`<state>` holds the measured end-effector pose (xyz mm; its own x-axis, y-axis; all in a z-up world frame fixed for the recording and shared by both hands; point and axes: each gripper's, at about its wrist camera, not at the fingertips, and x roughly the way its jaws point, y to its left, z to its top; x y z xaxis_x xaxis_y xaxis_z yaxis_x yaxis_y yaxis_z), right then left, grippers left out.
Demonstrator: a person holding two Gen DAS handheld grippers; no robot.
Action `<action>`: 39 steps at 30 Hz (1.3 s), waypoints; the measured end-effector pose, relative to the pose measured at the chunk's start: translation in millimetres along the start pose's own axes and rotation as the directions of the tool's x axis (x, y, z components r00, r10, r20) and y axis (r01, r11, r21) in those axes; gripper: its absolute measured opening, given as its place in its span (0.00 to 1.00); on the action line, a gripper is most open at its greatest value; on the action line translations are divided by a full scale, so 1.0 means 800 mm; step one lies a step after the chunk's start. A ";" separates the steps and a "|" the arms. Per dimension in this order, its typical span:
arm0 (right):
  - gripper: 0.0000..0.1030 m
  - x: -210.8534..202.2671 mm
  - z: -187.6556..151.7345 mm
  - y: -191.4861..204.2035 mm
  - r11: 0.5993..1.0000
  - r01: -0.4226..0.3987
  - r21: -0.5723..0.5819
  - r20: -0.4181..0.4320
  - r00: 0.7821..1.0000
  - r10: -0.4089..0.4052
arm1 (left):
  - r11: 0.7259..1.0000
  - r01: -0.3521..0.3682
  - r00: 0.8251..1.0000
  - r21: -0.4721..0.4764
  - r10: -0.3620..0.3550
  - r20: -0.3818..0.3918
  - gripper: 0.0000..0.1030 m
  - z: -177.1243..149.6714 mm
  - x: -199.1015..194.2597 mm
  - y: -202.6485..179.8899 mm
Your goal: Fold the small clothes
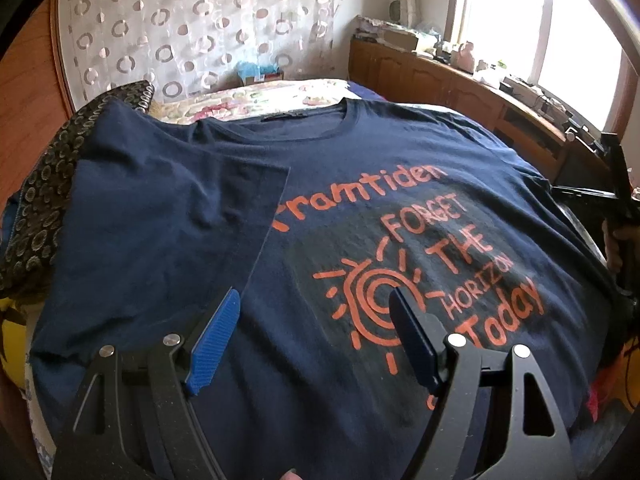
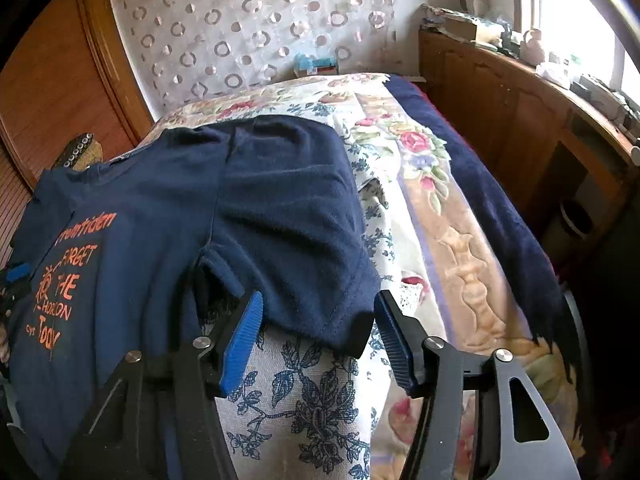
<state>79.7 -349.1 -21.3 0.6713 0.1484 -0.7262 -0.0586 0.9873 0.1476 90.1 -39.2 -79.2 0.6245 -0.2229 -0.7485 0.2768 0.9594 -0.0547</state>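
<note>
Right wrist view: the right gripper (image 2: 316,336) is held wide around the sleeve hem (image 2: 340,320) of the navy T-shirt (image 2: 168,216) near the bed's (image 2: 460,216) right edge. The left gripper (image 1: 316,320) is held wide over the print, empty. The shirt is judged soft, light and limp, best pinched at hems.

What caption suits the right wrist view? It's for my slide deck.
Open right tool poised at the unfolded sleeve of a navy T-shirt on a floral bedspread.

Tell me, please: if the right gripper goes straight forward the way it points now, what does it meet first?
Most likely the navy T-shirt's sleeve: the right gripper is open, and the sleeve hem lies just ahead between its fingers. Depth is unclear, so it could pass just above the cloth.
</note>
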 end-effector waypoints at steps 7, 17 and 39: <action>0.21 -0.010 0.001 -0.030 0.999 0.019 -0.028 0.010 1.000 -0.018 | 1.000 -0.003 0.999 0.017 0.004 -0.048 0.76 0.005 0.016 -0.005; 0.06 -0.023 0.007 -0.032 0.996 0.013 -0.090 0.118 0.993 -0.002 | 0.999 -0.018 0.997 0.048 0.022 -0.070 0.77 0.009 0.025 -0.014; 0.06 0.048 0.001 0.095 0.928 -0.242 -0.284 -0.018 0.969 0.247 | 0.996 0.006 0.995 0.086 0.003 -0.098 0.98 0.012 0.032 -0.024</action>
<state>101.5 -268.3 -37.5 0.6230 0.3885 -0.6789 -0.4260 0.8964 0.1221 108.0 -65.4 -91.3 0.5508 -0.2024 -0.8097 0.3425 0.9395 -0.0018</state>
